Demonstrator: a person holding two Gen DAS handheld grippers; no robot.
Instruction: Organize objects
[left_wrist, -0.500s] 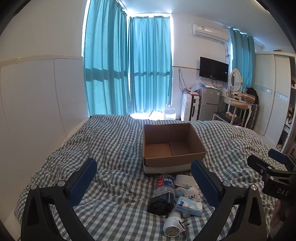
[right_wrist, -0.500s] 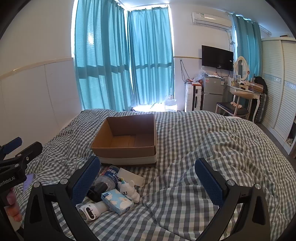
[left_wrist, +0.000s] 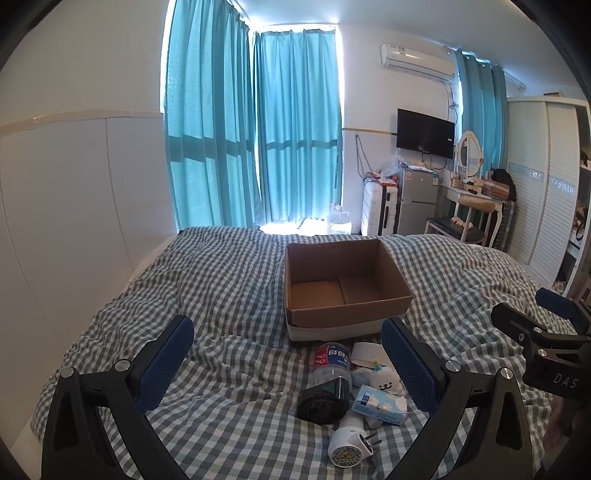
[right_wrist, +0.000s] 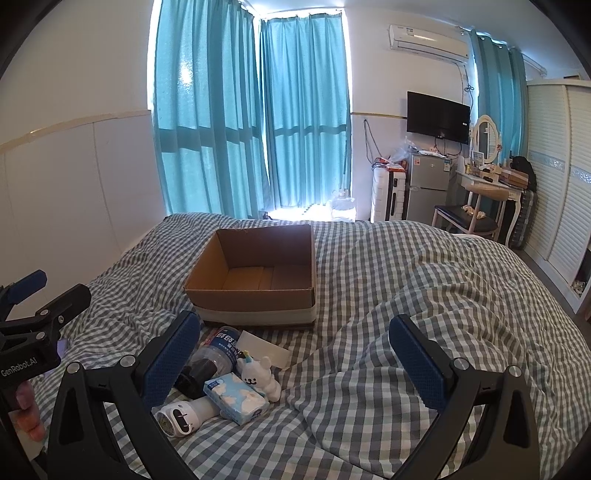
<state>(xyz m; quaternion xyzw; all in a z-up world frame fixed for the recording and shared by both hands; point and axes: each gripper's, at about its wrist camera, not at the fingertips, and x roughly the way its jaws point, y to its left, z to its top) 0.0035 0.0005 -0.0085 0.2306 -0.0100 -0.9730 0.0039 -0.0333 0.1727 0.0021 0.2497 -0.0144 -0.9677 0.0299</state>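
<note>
The left hand-held gripper (right_wrist: 26, 363) reads "GenRobot.AI"; the right hand-held gripper (left_wrist: 563, 380) reads "DAS".

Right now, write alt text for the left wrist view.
An empty cardboard box sits on a checked bed; before it lie a bottle, tissue pack, white bear toy and plug adapter, between the open left gripper's fingers.

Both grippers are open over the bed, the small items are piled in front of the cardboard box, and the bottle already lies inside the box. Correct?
Not quite: the bottle is not in the box. The left wrist view shows the box holding nothing, and the bottle lying on the bed with the other small items in front of it. The left gripper and right gripper are open, as you say.
</note>
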